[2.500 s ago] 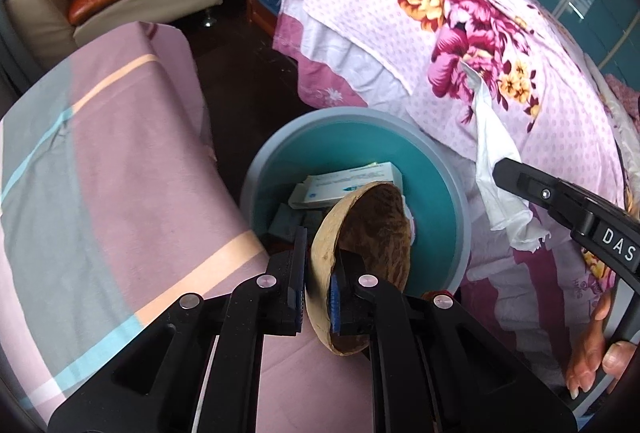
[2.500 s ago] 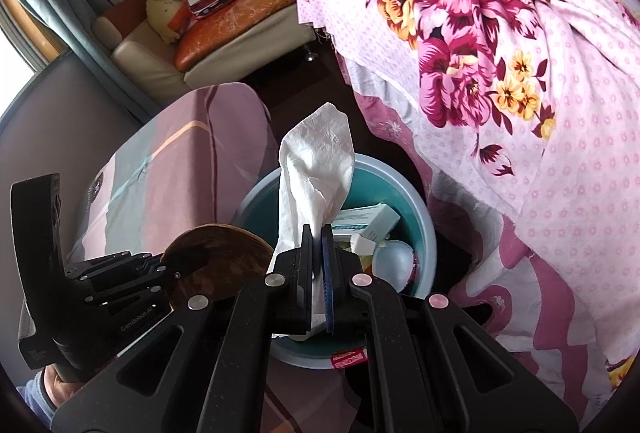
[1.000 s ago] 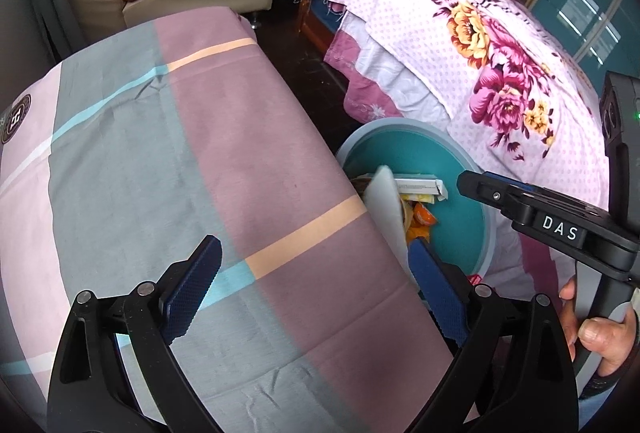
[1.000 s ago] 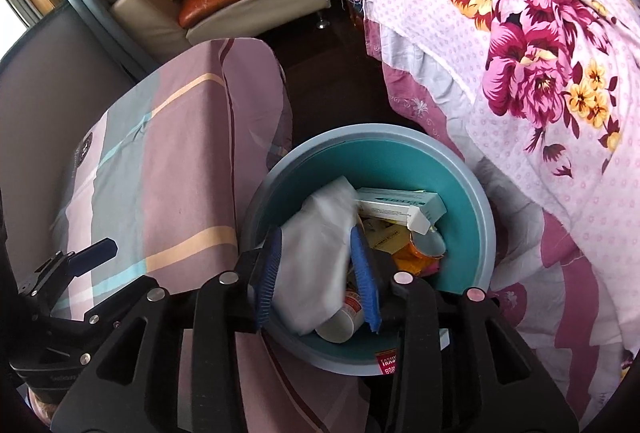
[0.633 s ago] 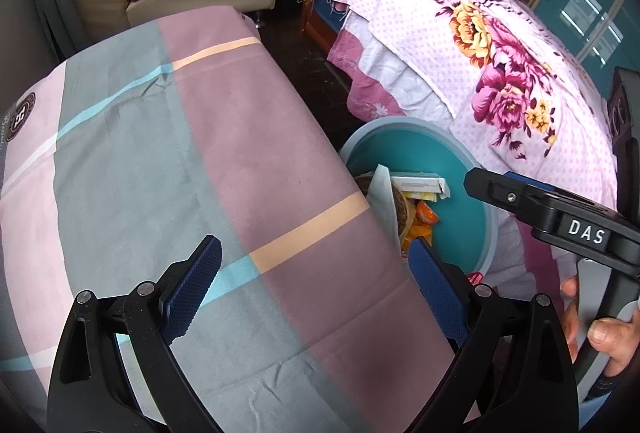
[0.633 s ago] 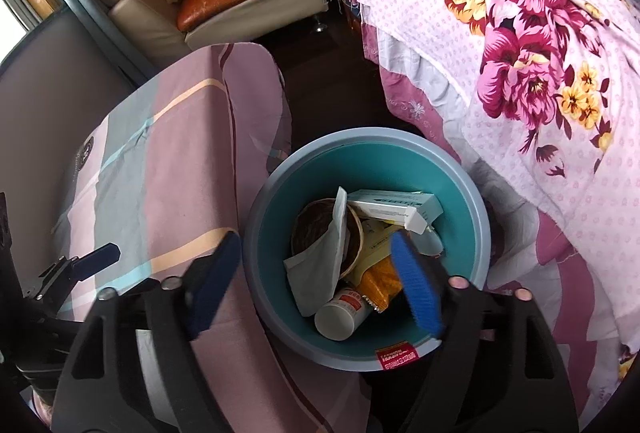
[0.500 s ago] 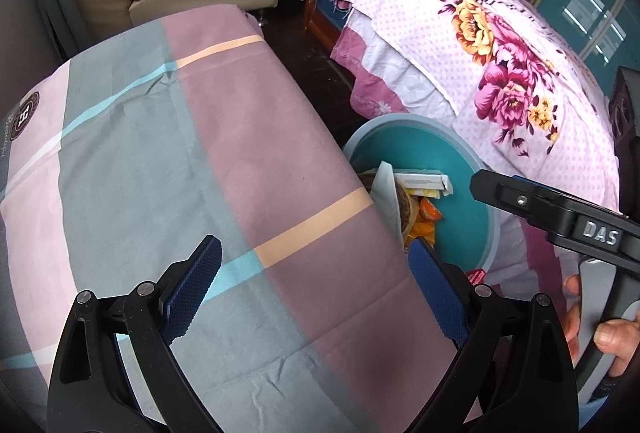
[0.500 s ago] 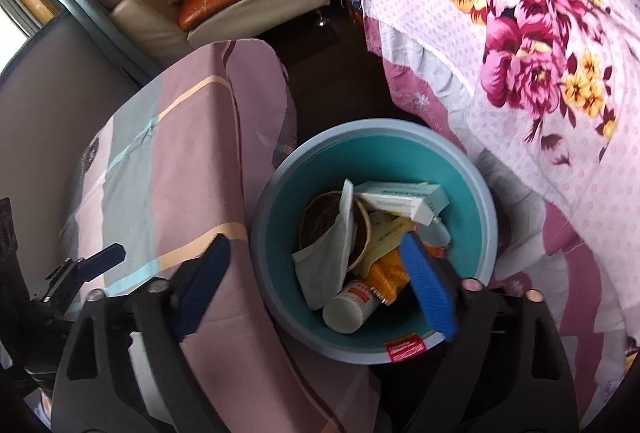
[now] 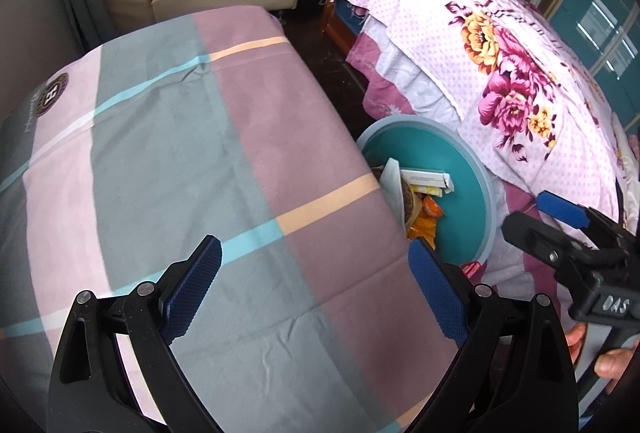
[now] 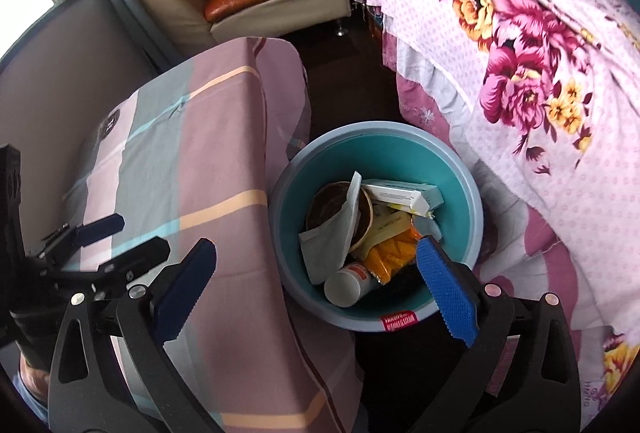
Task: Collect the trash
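Right wrist view: teal bin (image 10: 460,169) on floor, holds tissue (image 10: 332,233), brown bowl (image 10: 324,205), boxes, cup.

Right gripper (image 10: 316,273) fingers opening wide, nothing between.

Left wrist view: left gripper (image 9: 316,289) fingers apart, empty, over striped table (image 9: 180,153); bin half hidden behind table edge.

floral bed (image 10: 540,45), cream sofa (image 10: 256,5), dark floor (image 10: 344,81)

A round teal plastic bin (image 10: 460,193) sits wedged between a plaid-covered table (image 10: 224,173) and a floral pink bedspread (image 10: 540,73), its mouth open from above. A white tissue (image 10: 336,233), brown bowl (image 10: 326,207), white carton (image 10: 404,195) and white cup (image 10: 348,285) crowd its bottom. Dark bare floor (image 10: 348,73) runs beyond the bin.
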`<state>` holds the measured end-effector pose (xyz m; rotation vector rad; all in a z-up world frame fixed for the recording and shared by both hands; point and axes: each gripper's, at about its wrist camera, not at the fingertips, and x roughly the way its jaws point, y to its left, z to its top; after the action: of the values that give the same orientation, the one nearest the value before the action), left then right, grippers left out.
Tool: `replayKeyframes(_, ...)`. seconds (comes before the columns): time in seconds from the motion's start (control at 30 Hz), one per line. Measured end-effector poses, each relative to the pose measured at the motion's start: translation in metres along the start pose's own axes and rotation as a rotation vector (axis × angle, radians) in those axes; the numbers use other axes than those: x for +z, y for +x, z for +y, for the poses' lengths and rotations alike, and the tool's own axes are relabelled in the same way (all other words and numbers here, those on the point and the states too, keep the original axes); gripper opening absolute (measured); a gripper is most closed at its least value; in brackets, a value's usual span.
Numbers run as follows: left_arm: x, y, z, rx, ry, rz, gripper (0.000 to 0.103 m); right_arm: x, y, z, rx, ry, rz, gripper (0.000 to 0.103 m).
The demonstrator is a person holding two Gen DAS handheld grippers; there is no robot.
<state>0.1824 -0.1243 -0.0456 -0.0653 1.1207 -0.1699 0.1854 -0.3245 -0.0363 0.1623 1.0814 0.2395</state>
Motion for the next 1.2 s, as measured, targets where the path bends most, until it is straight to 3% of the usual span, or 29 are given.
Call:
replayKeyframes(0.2,-0.012,-0.014,0.005,0.002,-0.016,0.005,0.096,-0.012,-0.025,0.013,-0.028,-0.062,-0.042,0.096)
replayKeyframes(0.67,-0.035,-0.057,0.017,0.013,-0.064,-0.067,0.099,-0.034,-0.069,0.037,-0.075,-0.125,-0.084,0.096)
replayKeyframes(1.2,-0.055,-0.072,0.025,0.012,-0.079,-0.125,0.099,-0.046,-0.080,0.055,-0.091,-0.152,-0.097,0.096)
